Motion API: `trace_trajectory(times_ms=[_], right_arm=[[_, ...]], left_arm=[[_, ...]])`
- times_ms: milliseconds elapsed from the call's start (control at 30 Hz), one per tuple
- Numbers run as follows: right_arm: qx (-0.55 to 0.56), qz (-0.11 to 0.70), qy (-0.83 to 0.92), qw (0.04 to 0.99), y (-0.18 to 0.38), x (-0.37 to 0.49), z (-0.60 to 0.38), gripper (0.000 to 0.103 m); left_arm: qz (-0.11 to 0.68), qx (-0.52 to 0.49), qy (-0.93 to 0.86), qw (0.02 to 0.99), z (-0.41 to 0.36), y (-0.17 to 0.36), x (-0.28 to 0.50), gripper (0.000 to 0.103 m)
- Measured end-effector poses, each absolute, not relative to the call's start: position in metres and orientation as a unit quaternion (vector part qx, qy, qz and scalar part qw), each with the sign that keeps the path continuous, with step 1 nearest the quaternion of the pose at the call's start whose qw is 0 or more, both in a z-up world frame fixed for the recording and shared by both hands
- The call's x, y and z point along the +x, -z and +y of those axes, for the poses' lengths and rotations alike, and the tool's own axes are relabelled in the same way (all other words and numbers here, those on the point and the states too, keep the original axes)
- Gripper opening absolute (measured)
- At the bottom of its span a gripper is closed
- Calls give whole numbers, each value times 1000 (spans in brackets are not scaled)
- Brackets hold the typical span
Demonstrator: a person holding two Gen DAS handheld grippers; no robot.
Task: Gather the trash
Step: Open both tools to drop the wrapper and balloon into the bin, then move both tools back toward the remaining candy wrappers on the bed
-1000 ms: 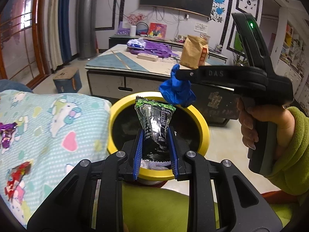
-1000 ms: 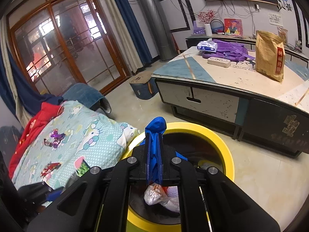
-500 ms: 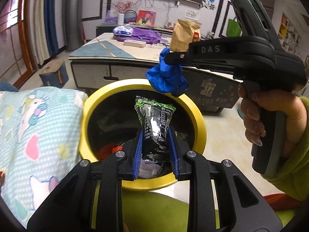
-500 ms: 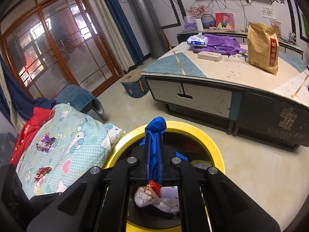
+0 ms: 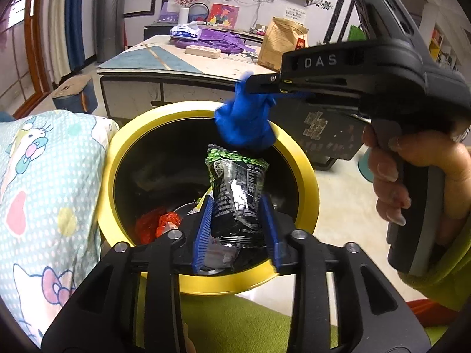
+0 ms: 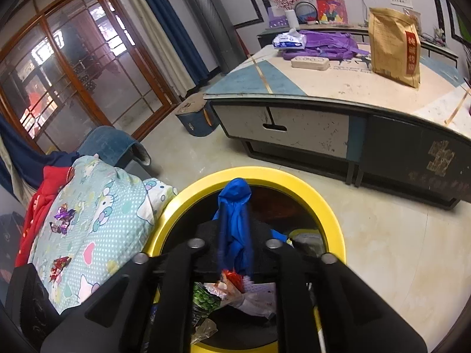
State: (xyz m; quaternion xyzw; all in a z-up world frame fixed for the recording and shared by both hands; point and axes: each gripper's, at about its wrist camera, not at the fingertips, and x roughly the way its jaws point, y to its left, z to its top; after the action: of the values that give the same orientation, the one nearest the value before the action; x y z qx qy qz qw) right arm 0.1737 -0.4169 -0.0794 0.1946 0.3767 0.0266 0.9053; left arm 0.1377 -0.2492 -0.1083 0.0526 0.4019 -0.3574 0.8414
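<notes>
Yellow-rimmed bin (image 5: 309,188) is the centre of everything: both grippers hang over its mouth, and this is the dropping step. The left gripper (image 5: 237,223) is opening around the black and green snack wrapper (image 5: 237,194), and the right gripper (image 6: 234,229) is opening around the blue crumpled piece (image 6: 235,203). Next, I think, both jaws must spread more until the trash falls inside the bin.

Soft, even indoor light fills both fisheye views; daylight glows through the wood-framed glass doors (image 6: 67,67). Edges bow and darken into black corners. The crumpled blue wrapper (image 6: 235,220) is slightly motion-blurred.
</notes>
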Motion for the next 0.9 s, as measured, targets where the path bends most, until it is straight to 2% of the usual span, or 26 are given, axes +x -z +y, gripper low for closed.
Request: trace_trajectory(times_ms=[67,100,267,400,900], right_arm=[[198,373,-20,906,79,172,-420,36],[201,370,-15,907,78,171,-422,42],[212,352,-2,912,73,165,-429,54],[205,346,-3,916,70,164,-425,64],[162,339,-29,926,57,156,-392,77]], left_arm=[[401,47,348,846,-246,107,138,54],[402,43,347,846,-244,107,139,58],[396,28,332,856,-232,100,138,91],[392,19,316,864,-221,92,137,92],[336,4,243,910,-167,56,128,92]])
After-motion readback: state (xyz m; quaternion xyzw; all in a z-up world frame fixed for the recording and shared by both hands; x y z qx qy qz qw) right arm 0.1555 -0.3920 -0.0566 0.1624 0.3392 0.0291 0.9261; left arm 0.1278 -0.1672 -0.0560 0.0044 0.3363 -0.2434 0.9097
